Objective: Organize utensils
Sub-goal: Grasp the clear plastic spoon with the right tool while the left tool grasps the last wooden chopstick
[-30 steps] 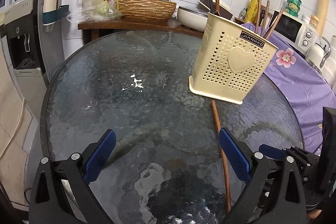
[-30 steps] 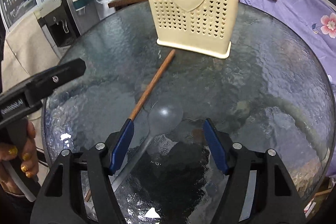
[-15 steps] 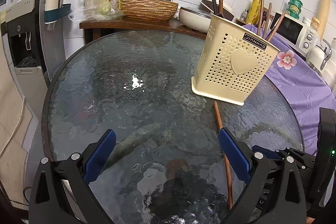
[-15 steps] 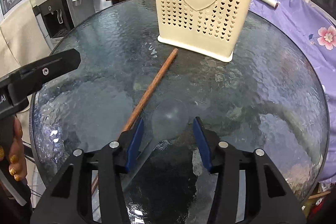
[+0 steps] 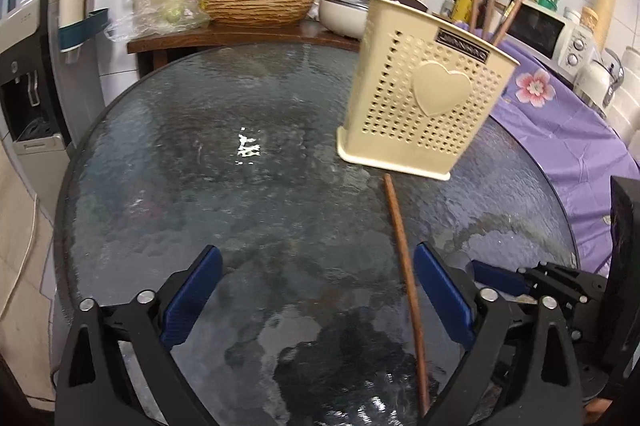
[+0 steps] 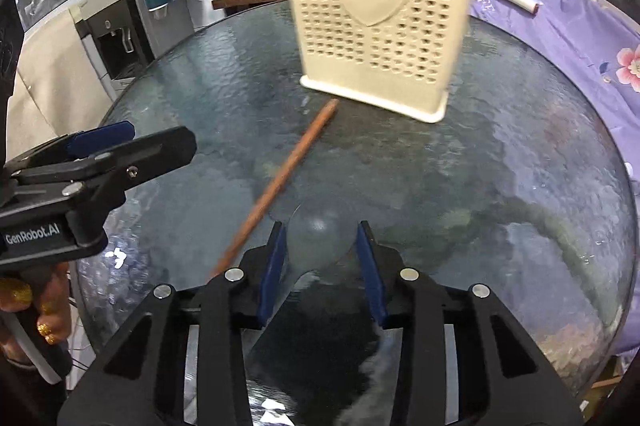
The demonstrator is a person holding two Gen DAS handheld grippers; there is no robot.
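Round glass table in a tiled kitchen. Cream holder already carries several utensils; a wooden chopstick and translucent spoon lie loose before it. Right claw closing around the spoon bowl, pads seemingly touching. Left claw spread wide, narrowing slightly, empty.

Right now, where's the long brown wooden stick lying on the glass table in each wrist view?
Left wrist: long brown wooden stick runs from just below the holder down to the bottom edge, right of centre, beside the left gripper's right finger.
Right wrist: same stick lies diagonally left of centre, from the holder's base down to the right gripper.
Shared landmark: cream perforated plastic utensil holder with heart.
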